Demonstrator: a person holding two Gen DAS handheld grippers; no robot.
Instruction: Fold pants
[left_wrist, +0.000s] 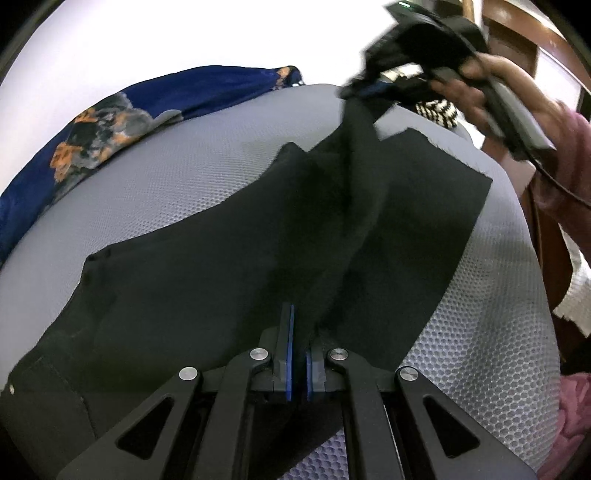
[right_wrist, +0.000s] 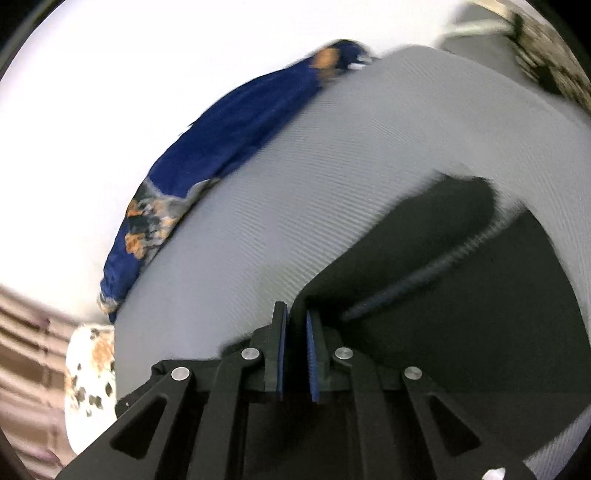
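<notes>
A blue patterned cloth with orange and grey print (left_wrist: 110, 122) is seen bunched along the far left edge of a grey honeycomb-mesh mattress (left_wrist: 177, 184). The black fabric pants (left_wrist: 192, 280) are spread across the middle of that bed, mostly flat, with their long axis running from the near left towards the far right in the left wrist view.

The left gripper (left_wrist: 298, 354) is shown low over the near edge of the pants, its blue-padded jaws drawn almost together on a raised ridge of black cloth. From that pinch a taut fold is seen rising diagonally to the far right, where the right gripper (left_wrist: 360, 88) is held in the person's hand (left_wrist: 465, 92), lifted above the bed with a bunched end of the pants in its grip.

In the right wrist view, the jaws of the right gripper (right_wrist: 296, 354) are likewise narrowed to a slim gap, with black fabric between and below them; the remaining cloth lies ahead and to the right.

The lifted edge thus spans both jaws, so the coming fold is judged to depend on both ends being carried across the flat layer together.
</notes>
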